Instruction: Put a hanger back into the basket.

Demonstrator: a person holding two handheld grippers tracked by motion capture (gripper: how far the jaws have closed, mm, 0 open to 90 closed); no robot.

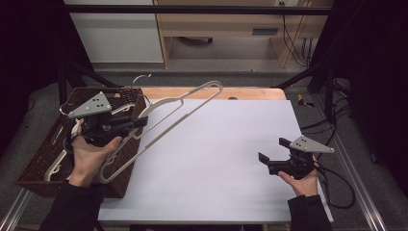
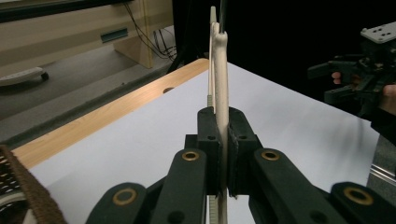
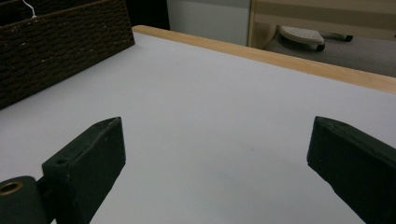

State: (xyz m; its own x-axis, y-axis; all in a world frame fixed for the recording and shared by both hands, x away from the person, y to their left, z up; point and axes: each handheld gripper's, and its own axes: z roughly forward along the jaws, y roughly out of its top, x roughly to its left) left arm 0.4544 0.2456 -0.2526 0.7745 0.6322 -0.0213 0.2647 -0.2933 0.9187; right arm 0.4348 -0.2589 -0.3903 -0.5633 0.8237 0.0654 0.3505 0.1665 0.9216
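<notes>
The left gripper (image 1: 137, 121) clamps the cream plastic hanger (image 1: 180, 111), its long axis slanting toward the far edge; the open, empty right gripper (image 1: 272, 150) waits well apart.

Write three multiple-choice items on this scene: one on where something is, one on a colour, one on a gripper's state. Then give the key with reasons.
1. Where does the woven basket stand?
A. at the left end of the table
B. at the right end of the table
C. on the floor behind the table

2. What colour is the hanger in the left gripper?
A. red
B. cream white
C. blue

3. How do the jaws of the right gripper stand?
A. shut on a hanger
B. shut on nothing
C. open, with nothing between them

Key: 1 A, the high view shows the basket at the table's left end, beside the person's left hand. 2 B, the hanger is pale cream in the high view and in the left gripper view, where the pads clamp it. 3 C, the right gripper view shows both jaws wide apart above bare tabletop.
</notes>
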